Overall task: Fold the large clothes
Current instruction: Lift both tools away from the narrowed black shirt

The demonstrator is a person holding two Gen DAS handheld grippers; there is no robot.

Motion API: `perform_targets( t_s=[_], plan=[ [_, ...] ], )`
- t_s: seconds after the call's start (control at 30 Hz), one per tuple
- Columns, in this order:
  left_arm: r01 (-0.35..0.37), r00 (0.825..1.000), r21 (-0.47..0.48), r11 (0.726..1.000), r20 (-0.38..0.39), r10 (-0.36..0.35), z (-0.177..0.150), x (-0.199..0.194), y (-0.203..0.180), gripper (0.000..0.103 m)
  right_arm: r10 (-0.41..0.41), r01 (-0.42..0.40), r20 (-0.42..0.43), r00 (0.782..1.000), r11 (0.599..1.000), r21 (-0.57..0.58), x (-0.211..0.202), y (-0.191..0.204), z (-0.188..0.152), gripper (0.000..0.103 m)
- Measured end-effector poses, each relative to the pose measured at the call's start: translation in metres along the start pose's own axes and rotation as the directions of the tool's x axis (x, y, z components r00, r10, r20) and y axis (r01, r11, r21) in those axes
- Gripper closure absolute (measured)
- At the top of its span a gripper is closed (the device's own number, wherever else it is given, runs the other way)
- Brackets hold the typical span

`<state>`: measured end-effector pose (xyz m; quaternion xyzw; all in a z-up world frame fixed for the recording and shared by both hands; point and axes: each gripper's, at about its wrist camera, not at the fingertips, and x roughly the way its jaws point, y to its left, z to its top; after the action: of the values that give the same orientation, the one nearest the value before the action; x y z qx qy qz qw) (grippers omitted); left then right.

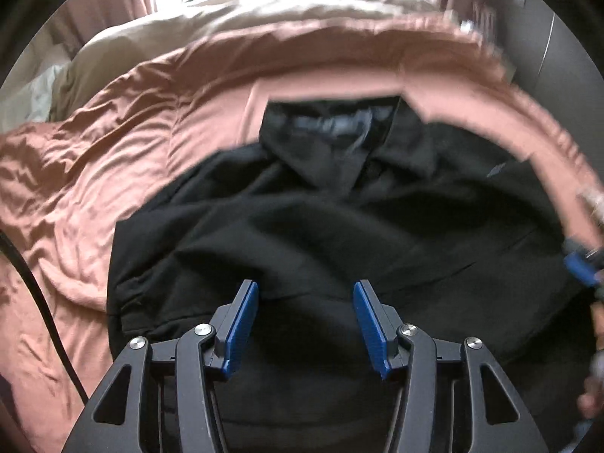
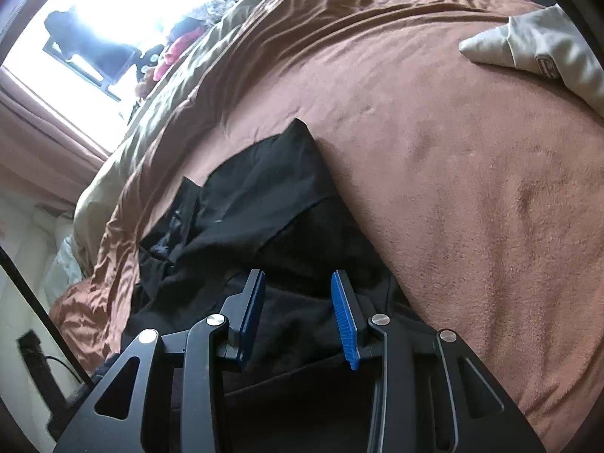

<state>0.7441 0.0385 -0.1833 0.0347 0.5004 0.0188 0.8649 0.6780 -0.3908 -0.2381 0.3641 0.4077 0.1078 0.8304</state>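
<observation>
A black collared garment (image 1: pixel 302 219) lies partly folded on a pink bedspread (image 1: pixel 113 151), collar at the far side. My left gripper (image 1: pixel 305 290) is open and empty, its blue pads just above the garment's near part. The right gripper's blue pad (image 1: pixel 581 264) shows at the far right edge of the left wrist view, by the garment's right side. In the right wrist view the garment (image 2: pixel 264 204) lies bunched on the bedspread (image 2: pixel 453 188). My right gripper (image 2: pixel 298 283) is open and empty, over the garment's near edge.
A beige blanket (image 1: pixel 170 37) lies at the far side of the bed. A cream garment (image 2: pixel 536 49) lies on the bedspread at the upper right. A bright window (image 2: pixel 113 7) with curtains is beyond. A black cable (image 1: pixel 41 302) runs at the left edge of the bed.
</observation>
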Motion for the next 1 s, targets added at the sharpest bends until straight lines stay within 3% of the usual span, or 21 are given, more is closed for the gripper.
perform_targets(
  t_s=[0.17, 0.23, 0.33, 0.43, 0.53, 0.57, 0.63, 0.77, 0.83, 0.9, 1.0],
  plan=[
    [-0.063, 0.998, -0.023, 0.998, -0.026, 0.063, -0.005, 0.022, 0.022, 0.034, -0.065, 0.065, 0.007, 0.998, 0.998, -0.017, -0.002, 0.008, 0.002, 0.07],
    [-0.126, 0.992, -0.038, 0.991, -0.018, 0.125, -0.001, 0.018, 0.034, 0.034, -0.07, 0.07, 0.006, 0.998, 0.997, -0.016, -0.005, 0.01, 0.0, 0.07],
    [-0.128, 0.992, -0.073, 0.989, -0.015, 0.127, -0.001, 0.004, 0.053, 0.033, -0.058, 0.058, 0.005, 0.998, 0.998, -0.007, -0.012, 0.012, 0.0, 0.07],
    [-0.171, 0.985, -0.069, 0.983, 0.017, 0.172, -0.005, -0.02, 0.06, 0.033, -0.047, 0.047, 0.008, 0.999, 0.999, -0.015, -0.025, 0.013, 0.001, 0.067],
    [-0.149, 0.988, -0.083, 0.985, 0.023, 0.151, -0.01, -0.039, 0.071, 0.033, -0.03, 0.03, 0.008, 1.0, 0.999, -0.017, -0.037, 0.012, 0.0, 0.067],
    [-0.145, 0.989, -0.087, 0.986, 0.024, 0.148, -0.014, -0.047, 0.074, 0.033, -0.03, 0.03, 0.007, 1.0, 0.999, -0.018, -0.042, 0.012, -0.001, 0.064],
    [-0.138, 0.99, -0.092, 0.986, 0.029, 0.141, -0.021, -0.062, 0.077, 0.033, -0.024, 0.024, 0.013, 1.0, 0.999, -0.025, -0.053, 0.009, -0.005, 0.044],
    [-0.095, 0.995, -0.136, 0.986, 0.028, 0.1, -0.044, -0.096, 0.088, 0.033, -0.003, 0.004, 0.027, 1.0, 0.999, -0.048, -0.078, 0.011, -0.012, 0.034],
    [-0.082, 0.996, -0.154, 0.985, 0.029, 0.088, -0.054, -0.108, 0.091, 0.028, 0.01, -0.007, 0.036, 0.999, 0.997, -0.074, -0.092, 0.014, -0.015, 0.023],
    [-0.063, 0.997, -0.165, 0.984, 0.033, 0.07, -0.067, -0.124, 0.096, 0.018, 0.006, 0.001, 0.059, 0.998, 0.993, -0.118, -0.111, 0.018, -0.02, 0.021],
    [-0.04, 0.997, -0.18, 0.983, 0.055, 0.051, -0.089, -0.151, 0.101, 0.012, -0.01, 0.022, 0.072, 0.997, 0.985, -0.171, -0.134, 0.018, -0.033, 0.018]
  ],
)
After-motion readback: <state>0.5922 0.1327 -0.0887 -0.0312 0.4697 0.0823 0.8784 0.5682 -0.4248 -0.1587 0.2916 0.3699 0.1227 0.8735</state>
